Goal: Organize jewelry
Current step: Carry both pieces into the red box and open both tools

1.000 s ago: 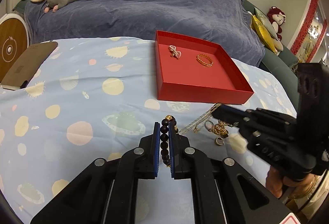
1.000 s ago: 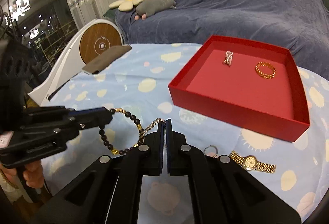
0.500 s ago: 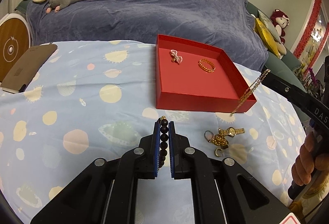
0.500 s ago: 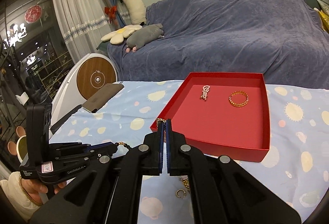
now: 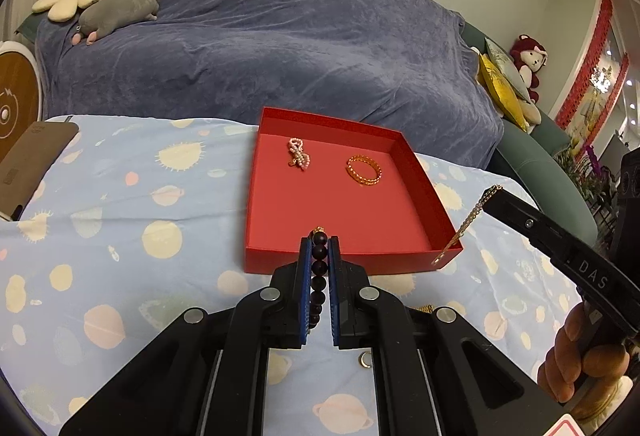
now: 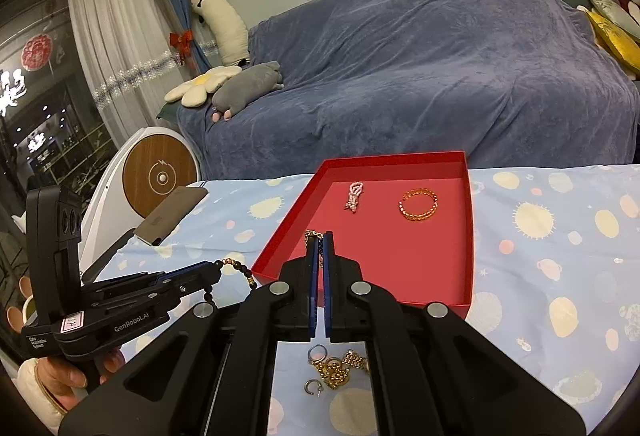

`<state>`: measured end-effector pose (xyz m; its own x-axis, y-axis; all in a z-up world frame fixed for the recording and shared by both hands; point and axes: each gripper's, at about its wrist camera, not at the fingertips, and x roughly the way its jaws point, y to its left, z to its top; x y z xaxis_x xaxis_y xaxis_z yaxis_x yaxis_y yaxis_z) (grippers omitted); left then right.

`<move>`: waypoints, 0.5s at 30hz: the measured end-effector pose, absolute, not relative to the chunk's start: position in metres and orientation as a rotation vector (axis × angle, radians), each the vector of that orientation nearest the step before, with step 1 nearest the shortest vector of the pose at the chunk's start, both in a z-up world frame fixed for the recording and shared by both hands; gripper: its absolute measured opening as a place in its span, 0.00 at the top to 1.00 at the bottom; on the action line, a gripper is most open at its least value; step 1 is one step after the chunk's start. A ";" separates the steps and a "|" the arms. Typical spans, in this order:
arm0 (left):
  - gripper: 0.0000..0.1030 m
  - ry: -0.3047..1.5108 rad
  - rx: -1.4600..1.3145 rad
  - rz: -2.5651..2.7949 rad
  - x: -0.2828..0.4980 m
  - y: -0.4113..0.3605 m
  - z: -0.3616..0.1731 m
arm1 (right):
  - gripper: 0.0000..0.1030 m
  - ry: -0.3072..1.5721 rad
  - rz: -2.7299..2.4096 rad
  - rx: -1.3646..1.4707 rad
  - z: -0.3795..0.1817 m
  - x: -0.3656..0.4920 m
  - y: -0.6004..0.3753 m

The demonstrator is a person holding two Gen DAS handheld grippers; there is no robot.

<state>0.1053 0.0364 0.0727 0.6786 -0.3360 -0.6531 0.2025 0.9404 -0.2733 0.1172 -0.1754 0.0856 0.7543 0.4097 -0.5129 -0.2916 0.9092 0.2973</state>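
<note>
**Two pieces held above the red tray**

The counter (image 5: 120, 203) wore a pale blue cloth printed with suns and planets, and behind it stood a sofa (image 5: 280, 47) under a slate-blue throw, with plush toys at its end. An open red tray (image 5: 416, 175) lay on the cloth holding a pearl piece (image 5: 298, 153) and a gold beaded bracelet (image 5: 363, 170), side by side and apart. The left gripper (image 5: 319, 242) had its fingers pinching a dark bead bracelet (image 5: 319, 276) whose strand ran lengthwise between them, pointing toward the tray's near wall. The right gripper (image 6: 320, 240) had its fingers pressed on a gold chain (image 5: 466, 226), which hung slanting down beside the tray's near right corner. A loose pile of gold jewelry (image 6: 334, 370) lay on the cloth just before the tray.
</note>
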 end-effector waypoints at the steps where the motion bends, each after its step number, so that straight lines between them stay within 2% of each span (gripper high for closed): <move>1: 0.94 0.766 -0.185 -0.310 0.109 0.033 0.074 | 0.99 0.610 0.377 0.209 0.085 0.120 -0.177; 15: 0.94 0.743 -0.127 -0.282 0.192 0.010 0.085 | 0.99 0.640 0.309 0.214 0.081 0.188 -0.199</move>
